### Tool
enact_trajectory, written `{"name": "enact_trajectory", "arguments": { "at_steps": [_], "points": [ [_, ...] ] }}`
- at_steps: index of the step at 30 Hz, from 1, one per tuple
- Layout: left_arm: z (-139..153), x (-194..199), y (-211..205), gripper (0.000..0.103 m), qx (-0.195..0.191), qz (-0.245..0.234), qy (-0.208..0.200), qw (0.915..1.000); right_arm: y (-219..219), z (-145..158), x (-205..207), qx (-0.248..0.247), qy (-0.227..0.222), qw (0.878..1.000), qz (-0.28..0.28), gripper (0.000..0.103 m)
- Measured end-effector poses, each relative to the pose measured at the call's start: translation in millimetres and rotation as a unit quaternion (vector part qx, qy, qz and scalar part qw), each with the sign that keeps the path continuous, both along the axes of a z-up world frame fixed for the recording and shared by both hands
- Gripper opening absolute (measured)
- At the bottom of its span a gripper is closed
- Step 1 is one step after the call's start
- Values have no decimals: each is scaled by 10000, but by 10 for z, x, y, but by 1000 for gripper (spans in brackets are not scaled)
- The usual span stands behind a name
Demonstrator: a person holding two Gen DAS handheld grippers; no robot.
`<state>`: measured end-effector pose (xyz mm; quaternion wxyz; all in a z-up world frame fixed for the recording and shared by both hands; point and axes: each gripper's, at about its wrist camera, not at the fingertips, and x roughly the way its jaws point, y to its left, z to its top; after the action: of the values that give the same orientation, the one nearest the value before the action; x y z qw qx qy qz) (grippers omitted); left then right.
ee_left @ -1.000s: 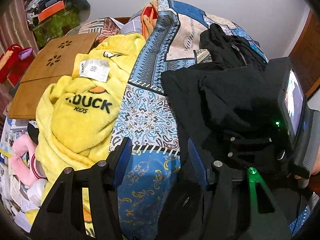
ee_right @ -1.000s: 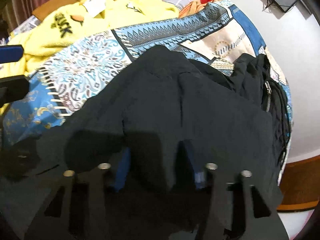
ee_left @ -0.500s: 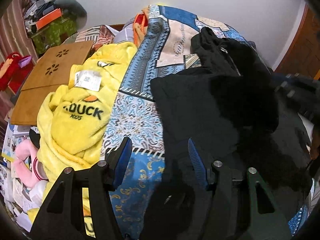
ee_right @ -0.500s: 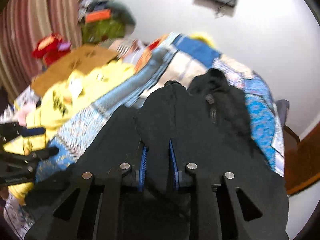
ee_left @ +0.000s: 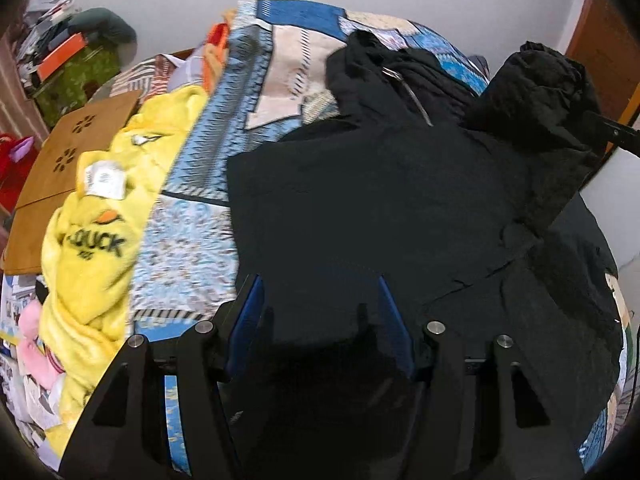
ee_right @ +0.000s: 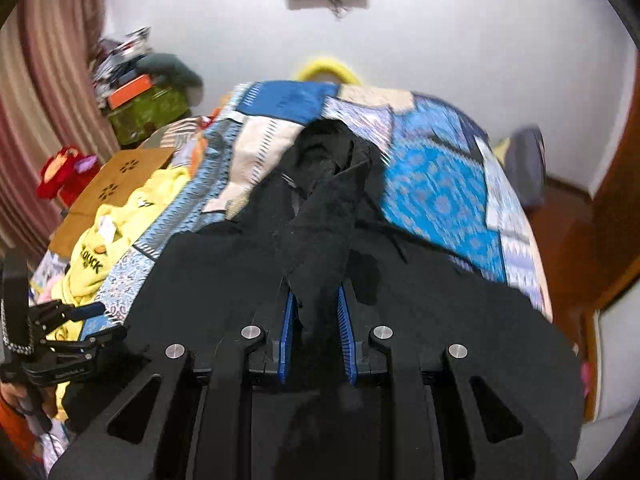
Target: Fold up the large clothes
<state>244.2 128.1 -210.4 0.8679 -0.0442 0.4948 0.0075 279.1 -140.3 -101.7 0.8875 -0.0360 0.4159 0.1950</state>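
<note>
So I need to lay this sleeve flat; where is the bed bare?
Bare quilt right of the black jacket, and a strip between it and the yellow robe. The left edge is crowded.

Black garment [ee_left: 360,200], blue patterned bedspread [ee_left: 192,240]

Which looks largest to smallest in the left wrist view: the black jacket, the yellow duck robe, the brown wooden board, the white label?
1. Black zip jacket, nearest the camera, which inflates it.
2. Yellow fleece duck robe.
3. Brown wooden board, partly covered by the robe.
4. White paper label.
</note>
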Motion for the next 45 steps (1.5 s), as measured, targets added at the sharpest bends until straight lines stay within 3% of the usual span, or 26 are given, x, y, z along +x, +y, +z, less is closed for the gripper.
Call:
{"name": "enact_trajectory", "arguments": {
  "at_steps": [6,16,21,26,29,31,33,37,40,45],
  "points": [
    [-144,76,-250,57,12,-109,199,9997,-481,-311,74,275,503,9976,-390,18],
    [-259,26,-421,57,132,-202,397,9989,-979,-710,2,-410,877,9915,-874,19],
    [-234,1,-488,57,137,-220,407,9988,-1181,-695,-78,-271,1162,9881,-971,19],
    [-1,5,-627,57,211,-313,150,9992,-1459,-381,-227,17,915,9882,-1228,20],
    [228,31,-742,57,218,-390,-128,9989,-1661,-171,-337,121,682,9866,-1475,42],
    [391,66,-830,58,199,-444,-324,9983,-1841,-65,-429,225,495,9835,-1724,62],
    [528,111,-915,63,165,-484,-483,9975,-2005,-31,-491,290,430,9795,-1944,66],
    [704,206,-1121,68,67,-636,-706,9955,-2378,-165,-582,538,751,9683,-2321,66],
    [725,300,-1311,68,47,-790,-733,9942,-2699,-381,-660,877,1115,9509,-2752,66],
    [611,426,-1587,68,-83,-979,-588,9934,-3242,-846,-771,1337,1723,9085,-3564,66]
  ]
}}
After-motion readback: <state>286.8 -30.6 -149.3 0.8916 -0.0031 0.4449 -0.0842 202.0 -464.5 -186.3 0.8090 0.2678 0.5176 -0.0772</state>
